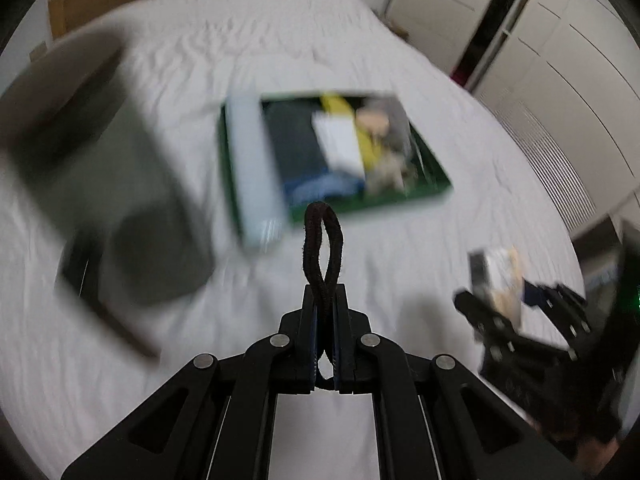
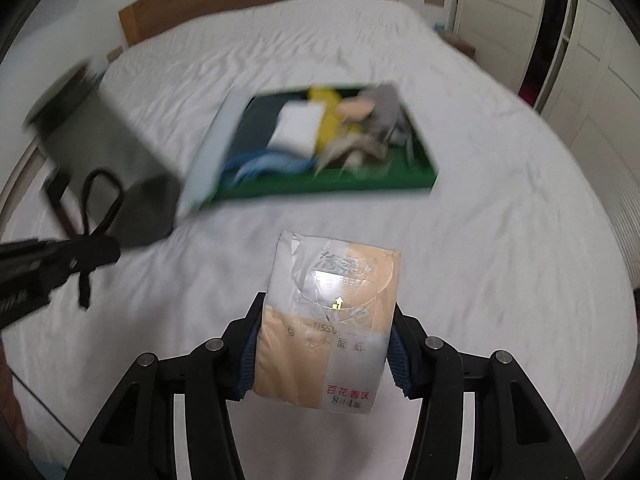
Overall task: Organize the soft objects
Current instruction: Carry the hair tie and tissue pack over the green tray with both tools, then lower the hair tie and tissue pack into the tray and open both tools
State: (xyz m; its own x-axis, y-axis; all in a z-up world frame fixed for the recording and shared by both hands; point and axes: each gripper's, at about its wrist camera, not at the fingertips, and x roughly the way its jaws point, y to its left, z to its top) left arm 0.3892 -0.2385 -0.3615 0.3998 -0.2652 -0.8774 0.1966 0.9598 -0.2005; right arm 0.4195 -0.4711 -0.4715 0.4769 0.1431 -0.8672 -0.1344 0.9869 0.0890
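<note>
Left gripper (image 1: 324, 320) fingers pinch a hair tie (image 1: 322, 248), right gripper (image 2: 320, 344) fingers clamp a tissue pack (image 2: 328, 312), both over the bed (image 2: 500, 240), likely bound for the mid-bed tray (image 2: 340, 190).

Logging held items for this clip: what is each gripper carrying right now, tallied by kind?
Hair tie: 1, in the left gripper
Tissue pack: 1, in the right gripper
Total: 2 held items
</note>
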